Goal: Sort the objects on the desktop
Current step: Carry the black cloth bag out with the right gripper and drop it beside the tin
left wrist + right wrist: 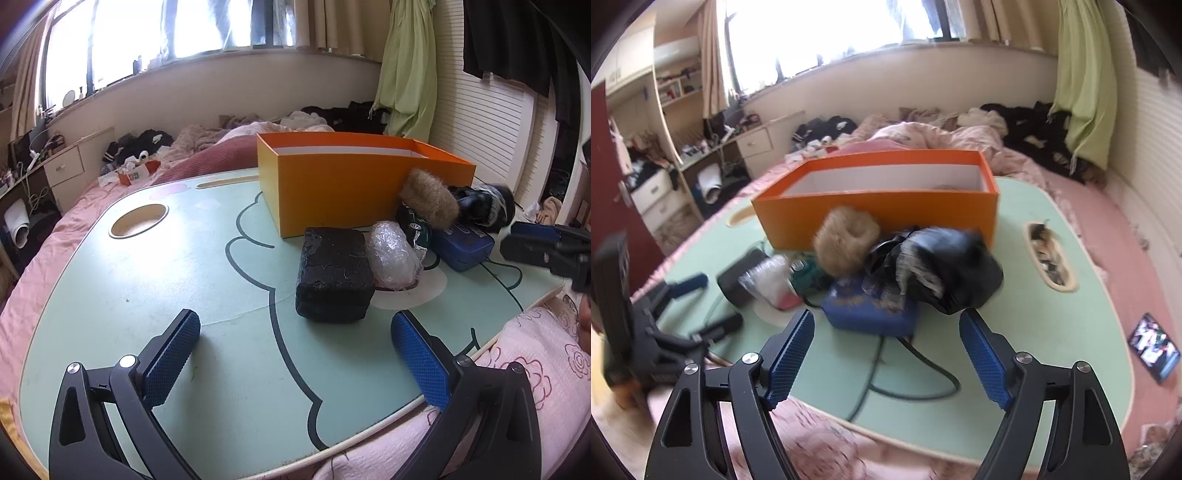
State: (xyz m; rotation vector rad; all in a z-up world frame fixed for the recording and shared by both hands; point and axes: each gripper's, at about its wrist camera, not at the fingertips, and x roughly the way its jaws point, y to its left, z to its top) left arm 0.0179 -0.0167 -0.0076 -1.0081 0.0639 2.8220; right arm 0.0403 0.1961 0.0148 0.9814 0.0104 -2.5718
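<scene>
Black lace-covered block (334,275) lies just ahead of our left gripper (295,354), fingers apart and empty; right gripper (886,354), likewise spread, sits farther off

Left wrist view: low over near table (221,236) edge, facing orange box (354,192). Right wrist view: higher, further right, same box (879,210) and clutter shared.

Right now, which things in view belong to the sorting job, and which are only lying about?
For the job:
orange box
black lace pouch
bubble-wrapped bundle
furry brown item
blue case
black bundle
left gripper and right gripper, both open and empty

Lying about:
phone on the bed
green garment
clothes on the bed
</scene>
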